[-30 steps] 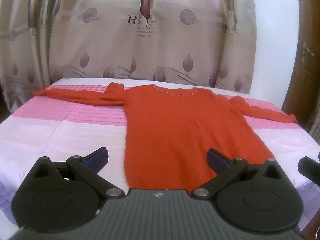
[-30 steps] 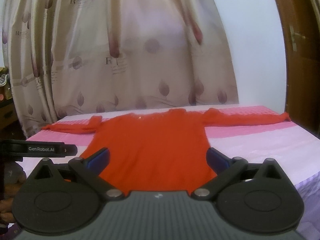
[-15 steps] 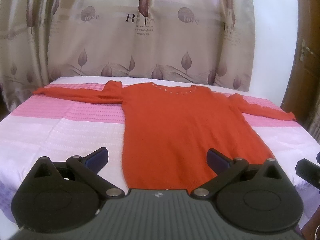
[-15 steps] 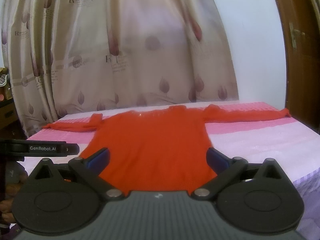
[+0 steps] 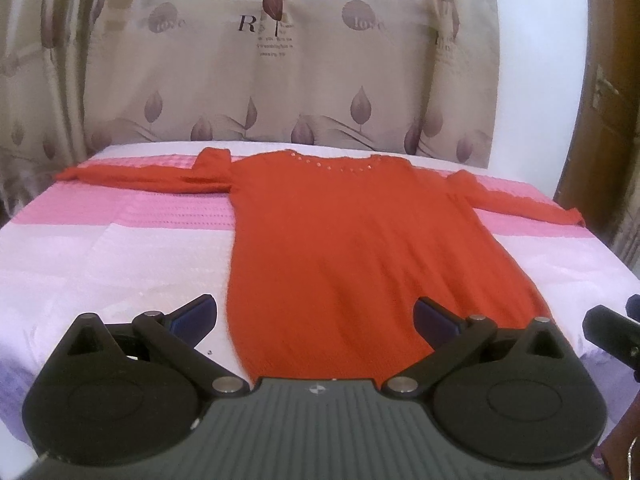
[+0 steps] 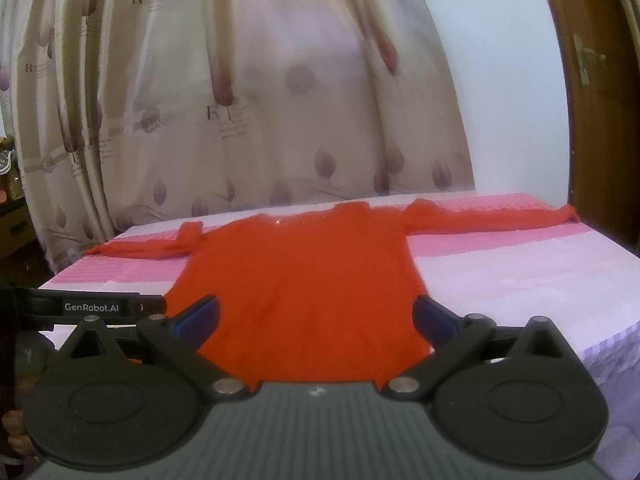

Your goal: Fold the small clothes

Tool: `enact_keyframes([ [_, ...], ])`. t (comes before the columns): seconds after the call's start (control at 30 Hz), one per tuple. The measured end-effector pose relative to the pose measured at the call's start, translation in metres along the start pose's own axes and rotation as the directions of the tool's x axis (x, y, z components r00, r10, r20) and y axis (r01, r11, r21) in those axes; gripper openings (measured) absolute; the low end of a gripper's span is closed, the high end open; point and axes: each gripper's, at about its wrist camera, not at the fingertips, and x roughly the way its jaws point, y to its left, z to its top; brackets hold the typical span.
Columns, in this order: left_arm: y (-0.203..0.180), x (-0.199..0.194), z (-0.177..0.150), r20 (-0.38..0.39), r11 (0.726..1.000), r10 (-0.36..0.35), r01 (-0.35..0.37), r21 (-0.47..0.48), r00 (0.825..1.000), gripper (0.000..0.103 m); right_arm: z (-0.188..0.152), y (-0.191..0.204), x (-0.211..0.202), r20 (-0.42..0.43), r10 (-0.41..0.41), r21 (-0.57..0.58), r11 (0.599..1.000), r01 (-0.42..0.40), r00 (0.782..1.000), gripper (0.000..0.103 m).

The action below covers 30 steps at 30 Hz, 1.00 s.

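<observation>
Left wrist: left gripper (image 5: 316, 316) fingers spread, empty, above the hem of the red sweater (image 5: 360, 240) lying flat on the bed (image 5: 100, 248). Risk — loose knit may bunch if pinched shallow.

Right wrist: right gripper (image 6: 316, 314) likewise agape, empty — hem edge hidden behind it.

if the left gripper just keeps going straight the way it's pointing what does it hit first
Most likely the red sweater spread flat on the bed. The open left gripper points along its body from the hem end; depth is unclear, so it might skim above the fabric.
</observation>
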Motion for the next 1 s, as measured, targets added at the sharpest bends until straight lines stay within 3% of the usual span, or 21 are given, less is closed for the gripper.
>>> enact_keyframes([
  [0.83, -0.003, 0.001, -0.001, -0.011, 1.000, -0.002, 0.002, 0.007, 1.000, 0.103, -0.002, -0.006, 0.004, -0.026, 0.001, 0.048, 0.999, 0.000, 1.000, 0.103],
  [1.0, -0.006, 0.005, 0.008, 0.007, 0.999, 0.036, -0.036, 0.041, 0.999, 0.103, 0.005, -0.009, 0.010, -0.027, 0.006, 0.042, 0.999, -0.005, 1.000, 0.103],
])
